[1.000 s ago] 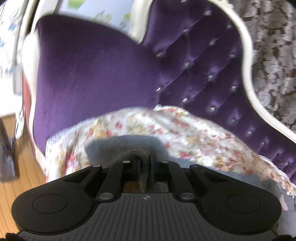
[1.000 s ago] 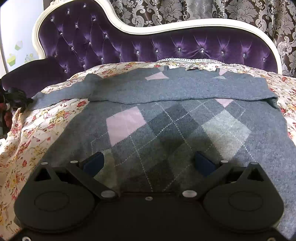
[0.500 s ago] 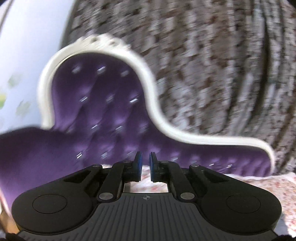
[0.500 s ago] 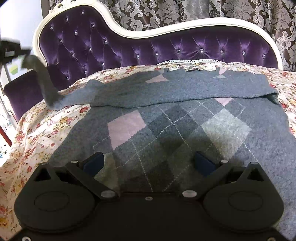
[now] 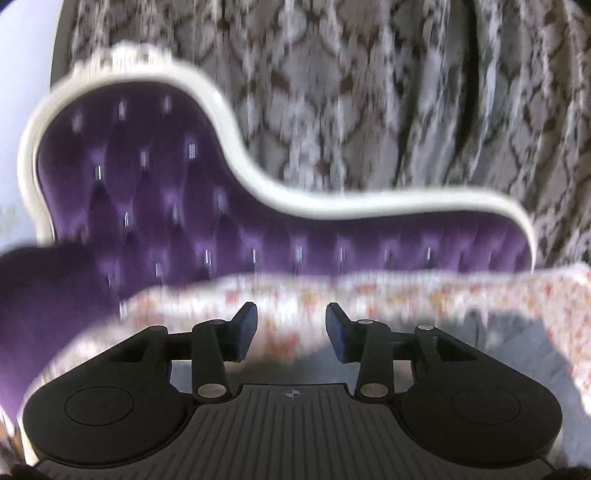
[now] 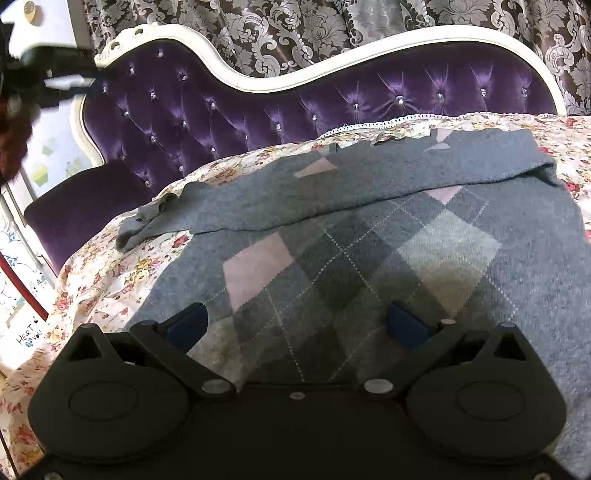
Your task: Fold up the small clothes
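Observation:
A grey argyle sweater [image 6: 369,251] lies spread on the floral sheet [image 6: 110,273] of the sofa. One sleeve is folded across its upper part, and the sleeve's cuff [image 6: 147,221] lies crumpled on the sheet at the left. My right gripper [image 6: 295,325] is open and empty, low over the sweater's front. My left gripper [image 5: 291,328] is open and empty, above the sheet [image 5: 406,299] at the sofa's left end. A grey patch of the sweater [image 5: 517,339] shows at its right. The left gripper also shows high at the left of the right wrist view [image 6: 55,81].
The purple tufted sofa back [image 6: 295,99] with a white frame [image 6: 258,77] rises behind the sweater. Patterned curtains [image 6: 332,29] hang behind it. The purple armrest [image 6: 81,206] is at the left. The left wrist view is blurred by motion.
My left gripper lifted the sleeve cuff, swung it up, then opened and let it go. The cuff now lies crumpled on the sheet. My right gripper stayed open over the sweater.

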